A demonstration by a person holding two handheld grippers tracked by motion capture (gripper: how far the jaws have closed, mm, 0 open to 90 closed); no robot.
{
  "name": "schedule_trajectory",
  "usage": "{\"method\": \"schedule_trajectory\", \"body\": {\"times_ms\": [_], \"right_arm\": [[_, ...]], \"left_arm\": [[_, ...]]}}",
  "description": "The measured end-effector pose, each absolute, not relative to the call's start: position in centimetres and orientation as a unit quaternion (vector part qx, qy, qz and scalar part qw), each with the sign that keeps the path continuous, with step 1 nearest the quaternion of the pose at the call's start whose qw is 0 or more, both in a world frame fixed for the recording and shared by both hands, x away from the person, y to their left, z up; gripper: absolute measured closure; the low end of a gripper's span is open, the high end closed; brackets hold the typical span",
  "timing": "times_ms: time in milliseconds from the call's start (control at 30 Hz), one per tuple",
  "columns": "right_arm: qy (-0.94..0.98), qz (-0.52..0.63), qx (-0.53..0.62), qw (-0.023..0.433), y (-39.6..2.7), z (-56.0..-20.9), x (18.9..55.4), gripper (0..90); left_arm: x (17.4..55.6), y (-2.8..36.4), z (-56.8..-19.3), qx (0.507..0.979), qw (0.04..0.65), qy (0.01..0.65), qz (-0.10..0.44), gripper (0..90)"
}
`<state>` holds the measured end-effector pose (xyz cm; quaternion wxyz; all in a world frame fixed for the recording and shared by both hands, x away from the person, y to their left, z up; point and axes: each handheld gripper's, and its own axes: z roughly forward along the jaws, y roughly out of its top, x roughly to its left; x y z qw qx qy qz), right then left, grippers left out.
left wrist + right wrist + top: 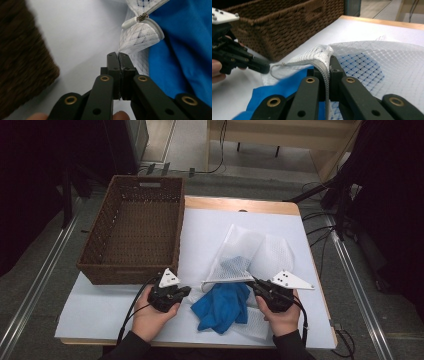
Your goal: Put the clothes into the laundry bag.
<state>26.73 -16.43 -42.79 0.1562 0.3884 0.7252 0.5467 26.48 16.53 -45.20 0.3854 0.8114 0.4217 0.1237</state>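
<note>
The left gripper (117,55) is clamped on a corner of the white mesh bag (260,251), just below its zipper pull (130,22); the right gripper (329,61) pinches the bag's zippered rim. A blue cloth (223,306) lies partly inside the bag, spilling from its mouth toward the table's (210,222) near edge between the two hands. The wicker basket (131,270) at far left holds nothing. White tabletop lies open beyond the bag.

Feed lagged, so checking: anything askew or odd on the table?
The blue cloth hangs half out of the white mesh zip bag; both grippers, left and right, pinch its rim. Nothing spilled or damaged.
</note>
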Motion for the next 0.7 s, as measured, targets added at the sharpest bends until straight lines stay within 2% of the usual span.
{"method": "schedule_trajectory", "body": {"times_ms": [67, 133, 167, 233, 300, 367, 400, 433, 533, 633, 700], "right_arm": [[0.727, 0.545, 0.387, 0.155, -16.1, -43.1, 26.8, 88.8], [0.727, 0.544, 0.389, 0.154, -16.1, -43.1, 26.8, 88.8], [0.727, 0.544, 0.388, 0.156, -16.2, -43.1, 26.8, 88.8], [0.725, 0.545, 0.391, 0.158, -16.4, -43.1, 26.8, 88.8], [0.724, 0.545, 0.393, 0.156, -16.5, -43.1, 26.8, 88.8], [0.726, 0.543, 0.393, 0.158, -16.6, -43.3, 26.9, 88.8], [0.726, 0.542, 0.394, 0.156, -16.5, -43.4, 26.9, 88.8], [0.726, 0.542, 0.394, 0.156, -16.5, -43.4, 26.9, 88.8], [0.728, 0.539, 0.392, 0.160, -16.4, -43.4, 26.9, 88.8], [0.730, 0.537, 0.391, 0.161, -16.2, -43.4, 26.8, 88.8], [0.731, 0.536, 0.390, 0.160, -16.2, -43.6, 26.9, 88.8]], "left_arm": [[25.8, 16.3, -45.2, 0.802, 0.402, 0.420, 0.135, 77.1], [25.2, 15.8, -44.6, 0.797, 0.413, 0.414, 0.151, 57.7], [25.0, 15.6, -44.2, 0.790, 0.424, 0.414, 0.156, 57.7], [24.5, 15.0, -43.5, 0.776, 0.439, 0.419, 0.173, 45.1], [24.1, 14.2, -43.1, 0.775, 0.463, 0.402, 0.151, 44.4], [23.6, 12.4, -43.3, 0.794, 0.458, 0.378, 0.131, 41.1], [23.4, 11.4, -43.6, 0.804, 0.452, 0.368, 0.116, 36.3], [23.3, 10.4, -44.0, 0.812, 0.447, 0.360, 0.107, 36.3], [23.6, 7.9, -45.2, 0.826, 0.416, 0.366, 0.098, 25.5], [24.0, 6.1, -45.7, 0.830, 0.400, 0.374, 0.105, 20.1], [24.4, 5.2, -46.0, 0.834, 0.385, 0.379, 0.112, 20.1]]}}
